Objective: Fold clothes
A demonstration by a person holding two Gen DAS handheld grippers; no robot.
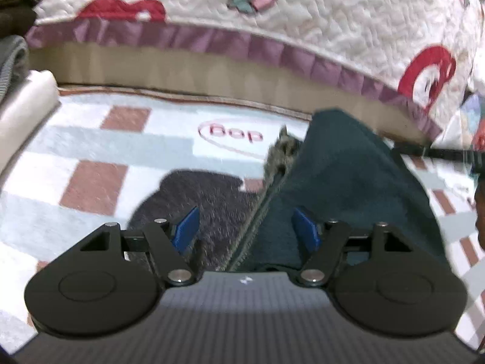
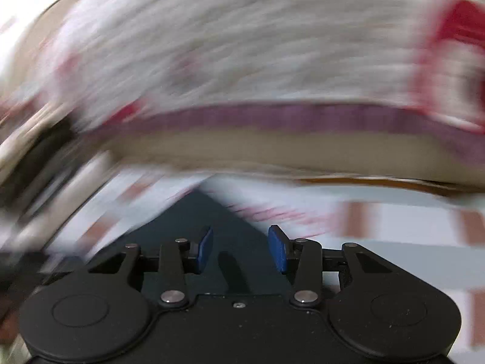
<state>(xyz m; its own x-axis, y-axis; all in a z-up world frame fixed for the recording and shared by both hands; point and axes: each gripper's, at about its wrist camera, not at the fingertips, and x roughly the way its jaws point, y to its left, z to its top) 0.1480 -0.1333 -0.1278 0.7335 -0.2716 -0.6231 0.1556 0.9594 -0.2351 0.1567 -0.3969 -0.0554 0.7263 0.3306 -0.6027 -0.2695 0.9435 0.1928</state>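
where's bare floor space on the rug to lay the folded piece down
Free: the checked rug left of the dark green garment, between the "Bop" logo and the white box. Crowded: the right side under the garment, and the left edge by the stacked clothes.

Bed and checked rug
A quilt (image 1: 318, 21) with purple trim (image 1: 194, 41) fills the upper frame; the rug (image 1: 91, 157) lies below.

A home bedroom: a bed (image 1: 212, 69) stands along the far side, draped in a white quilted bedspread (image 1: 333, 24) with strawberry patches and a purple frill, above a checked floor rug (image 1: 91, 157), folded clothes (image 1: 15, 15) stacked beside.
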